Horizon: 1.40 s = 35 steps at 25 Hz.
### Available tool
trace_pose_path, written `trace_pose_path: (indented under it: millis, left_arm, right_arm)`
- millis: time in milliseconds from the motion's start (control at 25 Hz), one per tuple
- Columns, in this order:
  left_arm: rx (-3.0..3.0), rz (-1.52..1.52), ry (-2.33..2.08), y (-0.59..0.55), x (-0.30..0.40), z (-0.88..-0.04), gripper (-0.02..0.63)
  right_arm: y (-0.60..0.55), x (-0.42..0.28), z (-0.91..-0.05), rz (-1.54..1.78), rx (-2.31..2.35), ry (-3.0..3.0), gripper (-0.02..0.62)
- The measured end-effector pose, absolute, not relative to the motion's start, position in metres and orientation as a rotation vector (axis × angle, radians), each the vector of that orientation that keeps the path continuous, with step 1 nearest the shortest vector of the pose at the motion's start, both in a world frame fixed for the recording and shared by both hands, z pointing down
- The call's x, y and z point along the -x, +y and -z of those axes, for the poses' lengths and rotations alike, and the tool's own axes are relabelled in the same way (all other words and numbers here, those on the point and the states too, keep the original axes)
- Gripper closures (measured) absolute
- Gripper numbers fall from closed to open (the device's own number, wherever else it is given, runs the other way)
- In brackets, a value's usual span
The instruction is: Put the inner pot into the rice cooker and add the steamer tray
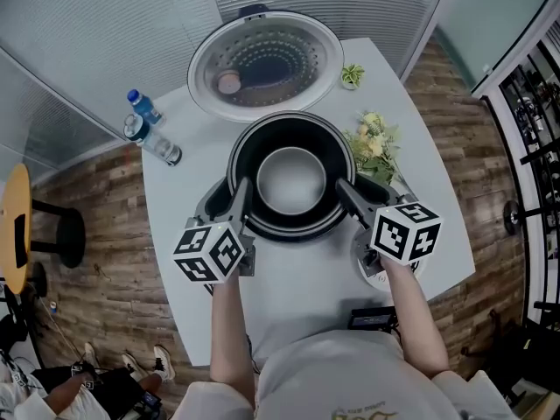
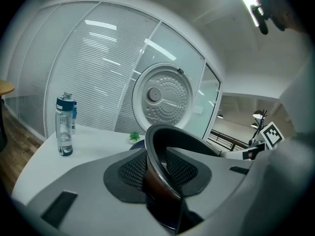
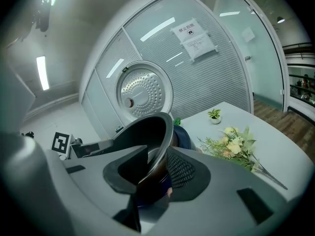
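Note:
The dark inner pot (image 1: 291,180) sits low inside the open rice cooker (image 1: 213,206) at the middle of the white table. My left gripper (image 1: 242,191) is at the pot's left rim. In the left gripper view that rim (image 2: 165,134) runs between the mesh pads (image 2: 132,171), and my left gripper (image 2: 157,177) is shut on it. My right gripper (image 1: 344,191) straddles the right rim. Its jaws (image 3: 155,168) stand loosely around the pot wall (image 3: 150,132), which leans on the right pad (image 3: 183,172).
The cooker's lid (image 1: 265,64) stands open at the back. Two water bottles (image 1: 150,131) lie at the table's left. Flowers (image 1: 376,147) and a small potted plant (image 1: 352,75) are on the right. A round white object (image 1: 374,268) and a black device (image 1: 372,318) lie near the front right.

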<state>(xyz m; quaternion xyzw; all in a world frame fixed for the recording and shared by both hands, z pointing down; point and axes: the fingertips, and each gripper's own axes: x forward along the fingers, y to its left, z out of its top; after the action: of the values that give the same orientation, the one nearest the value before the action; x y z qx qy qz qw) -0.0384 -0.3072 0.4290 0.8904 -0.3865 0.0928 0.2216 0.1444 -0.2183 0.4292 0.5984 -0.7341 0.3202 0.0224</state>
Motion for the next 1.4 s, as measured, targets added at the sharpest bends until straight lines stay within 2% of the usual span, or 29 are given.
trace_pose_path:
  millis: [640,1160,1400]
  left_arm:
    - [-2.475,-0.360,-1.076,-0.312,0.037,-0.445,0.483]
    - [-2.528,-0.604,-1.181,-0.312,0.038,-0.460,0.457]
    - [-2.593,-0.705,-1.238,-0.312,0.035,-0.464,0.429]
  right_arm:
    - [-0.223,-0.144,-0.447,-0.987,-1.794,-2.201,0.454]
    - [-0.223,-0.140,-0.449,-0.796,-1.778,-2.093,0.440]
    - [-0.223,-0.143,-0.451,-0.577,-1.791,-1.982,0.413]
